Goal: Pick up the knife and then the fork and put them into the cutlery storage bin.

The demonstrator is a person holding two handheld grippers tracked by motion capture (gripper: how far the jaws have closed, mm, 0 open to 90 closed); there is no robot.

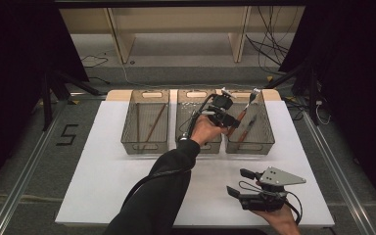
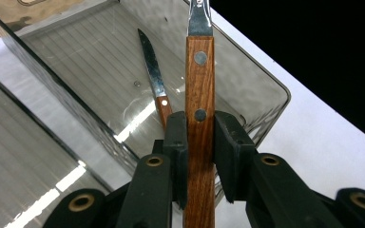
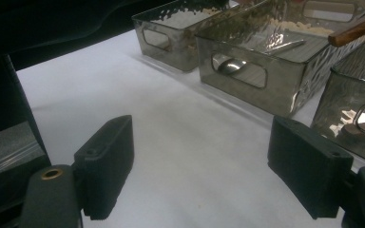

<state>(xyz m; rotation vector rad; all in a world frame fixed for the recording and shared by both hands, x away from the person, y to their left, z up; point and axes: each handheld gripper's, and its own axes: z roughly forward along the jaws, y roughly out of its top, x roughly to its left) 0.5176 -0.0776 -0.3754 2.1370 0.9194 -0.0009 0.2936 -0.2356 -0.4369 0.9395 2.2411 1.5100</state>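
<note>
My left gripper [image 1: 230, 121] hovers over the near left part of the right clear bin [image 1: 270, 139], shut on the wooden handle of a fork [image 1: 245, 109] whose tines point to the far side. In the left gripper view the handle [image 2: 200, 90] stands upright between the two pads [image 2: 177, 137], with its metal neck at the top edge. Below it a wooden-handled knife [image 2: 153, 76] lies on the floor of that bin [image 2: 278, 88]. My right gripper [image 1: 239, 182] rests low over the table at the near right, open, with bare white tabletop between its jaws [image 3: 204, 166].
Three clear bins stand in a row at the far side of the white table [image 1: 103, 186]. The left bin [image 1: 127, 142] holds thin wooden sticks. The middle bin [image 3: 247, 90] holds a spoon [image 3: 230, 65]. A black-sleeved forearm [image 1: 161, 186] crosses the table's middle.
</note>
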